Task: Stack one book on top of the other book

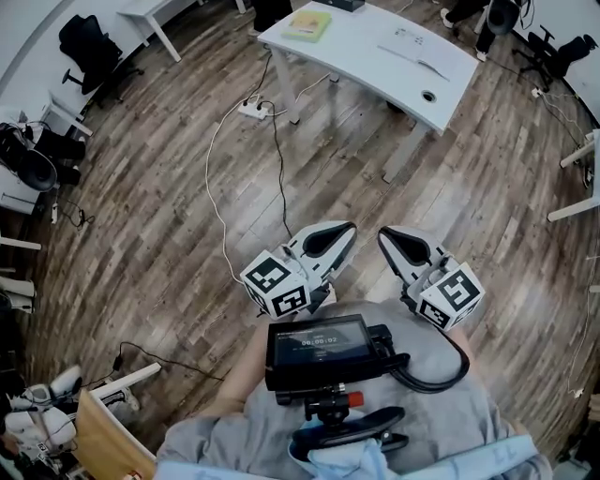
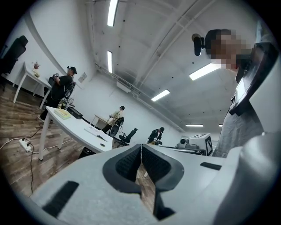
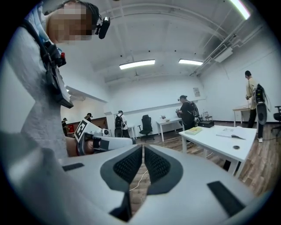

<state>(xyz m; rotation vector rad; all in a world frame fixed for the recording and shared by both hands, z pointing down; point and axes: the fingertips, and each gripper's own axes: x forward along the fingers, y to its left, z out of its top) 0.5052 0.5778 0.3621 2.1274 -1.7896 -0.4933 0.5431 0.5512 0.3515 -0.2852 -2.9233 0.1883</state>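
Note:
A yellow-green book (image 1: 307, 25) lies at the far left end of the white table (image 1: 375, 58), and a white open book (image 1: 418, 52) lies further right on it. Both grippers are held close to the person's body, far from the table. My left gripper (image 1: 345, 231) is shut with nothing in it, and so is my right gripper (image 1: 385, 235). In the left gripper view the jaws (image 2: 141, 151) meet, with the table (image 2: 77, 128) and yellow-green book (image 2: 62, 113) off to the left. In the right gripper view the shut jaws (image 3: 143, 151) stand before the yellow-green book (image 3: 193, 130) and open book (image 3: 233, 131).
A power strip (image 1: 253, 110) and cables (image 1: 278, 178) lie on the wood floor between me and the table. Office chairs (image 1: 89, 52) and other desks line the room's edges. A wooden chair (image 1: 105, 439) stands at my left. Other people (image 3: 186, 113) stand in the background.

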